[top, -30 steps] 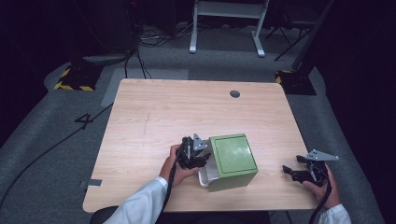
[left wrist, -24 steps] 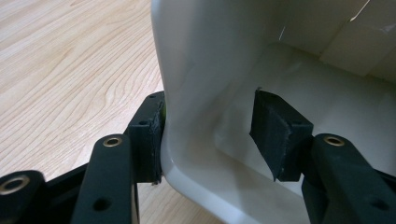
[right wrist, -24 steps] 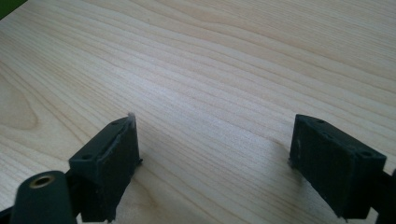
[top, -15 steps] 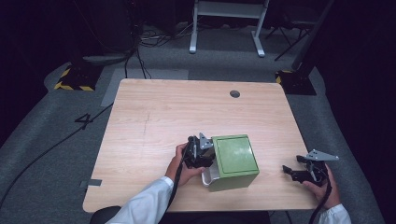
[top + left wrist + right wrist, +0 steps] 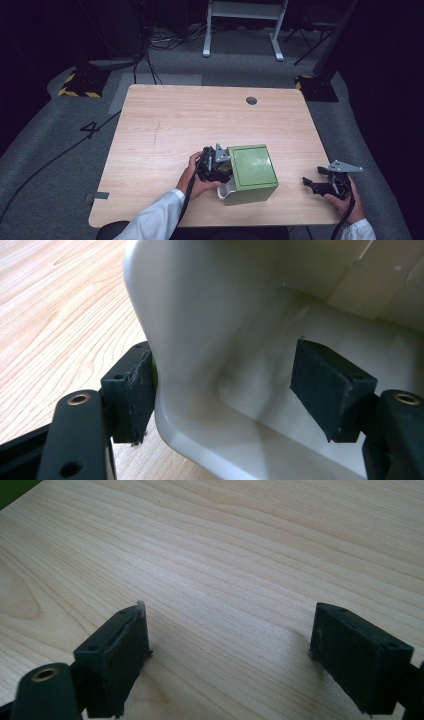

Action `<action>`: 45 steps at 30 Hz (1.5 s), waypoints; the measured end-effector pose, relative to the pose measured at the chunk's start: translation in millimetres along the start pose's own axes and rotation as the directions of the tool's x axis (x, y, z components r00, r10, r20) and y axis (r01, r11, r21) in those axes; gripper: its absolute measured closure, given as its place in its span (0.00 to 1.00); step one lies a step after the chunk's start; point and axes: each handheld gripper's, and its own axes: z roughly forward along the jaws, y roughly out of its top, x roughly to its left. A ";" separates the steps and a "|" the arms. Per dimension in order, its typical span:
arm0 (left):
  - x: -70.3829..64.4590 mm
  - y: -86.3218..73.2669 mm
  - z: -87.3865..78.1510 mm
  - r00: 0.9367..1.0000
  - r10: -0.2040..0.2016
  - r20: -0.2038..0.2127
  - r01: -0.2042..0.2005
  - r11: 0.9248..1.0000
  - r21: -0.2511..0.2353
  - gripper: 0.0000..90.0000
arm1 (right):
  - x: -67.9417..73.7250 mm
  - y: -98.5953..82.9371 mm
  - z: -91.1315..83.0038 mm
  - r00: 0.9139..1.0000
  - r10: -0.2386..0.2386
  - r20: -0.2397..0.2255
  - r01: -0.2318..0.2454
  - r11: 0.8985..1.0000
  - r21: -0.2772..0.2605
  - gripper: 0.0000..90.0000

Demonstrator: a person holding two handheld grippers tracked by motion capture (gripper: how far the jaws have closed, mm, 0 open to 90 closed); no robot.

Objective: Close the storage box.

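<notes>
In the high view, a green box (image 5: 252, 172) is seen lying near the front edge of the table (image 5: 165, 125), with the left gripper (image 5: 216, 167) set at its white open side; the right gripper (image 5: 320, 184) is held well apart.

In the left gripper view, the jaws are spread astride the box's white wall (image 5: 200, 340), one pad (image 5: 131, 390) touching outside. If closed off-centre, the box may be dragged or tipped.

In the right gripper view, the jaws are spread over bare wood; the box is left unsteadied.

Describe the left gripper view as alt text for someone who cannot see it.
A white plastic wall of a box stands between two black pads, one outside it, one inside. The left gripper is open around the wall, above a wooden table.
</notes>
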 end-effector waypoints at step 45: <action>36.9 -15.5 -51.4 0.987 0.162 -0.004 -0.162 0.987 0.000 0.18 | 0.0 0.0 0.0 1.000 0.000 0.000 0.000 1.000 0.000 0.17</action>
